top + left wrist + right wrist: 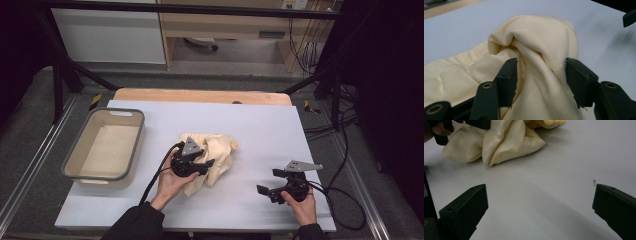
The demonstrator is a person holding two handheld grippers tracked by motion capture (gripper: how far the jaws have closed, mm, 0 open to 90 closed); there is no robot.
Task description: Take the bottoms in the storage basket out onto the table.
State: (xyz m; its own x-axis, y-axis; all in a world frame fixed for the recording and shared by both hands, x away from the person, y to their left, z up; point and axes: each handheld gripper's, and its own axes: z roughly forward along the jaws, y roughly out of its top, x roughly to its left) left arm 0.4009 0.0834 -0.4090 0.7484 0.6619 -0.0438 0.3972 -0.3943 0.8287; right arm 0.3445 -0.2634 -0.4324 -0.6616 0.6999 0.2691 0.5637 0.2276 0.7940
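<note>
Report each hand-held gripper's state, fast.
Left hand-held gripper: open, jaws on either side of a fold of the cream cloth, not clamped.
Right hand-held gripper: wide open, holding nothing, above the white table sheet.

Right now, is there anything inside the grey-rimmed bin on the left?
The bin looks empty: its pale floor is bare in the high view. The near wall hides a strip of floor just behind it, so that strip can't be checked. The crumpled yellow cloth lies outside on the table.

No text, label, brand, number or sign can be read on anything that is seen in these views.
</note>
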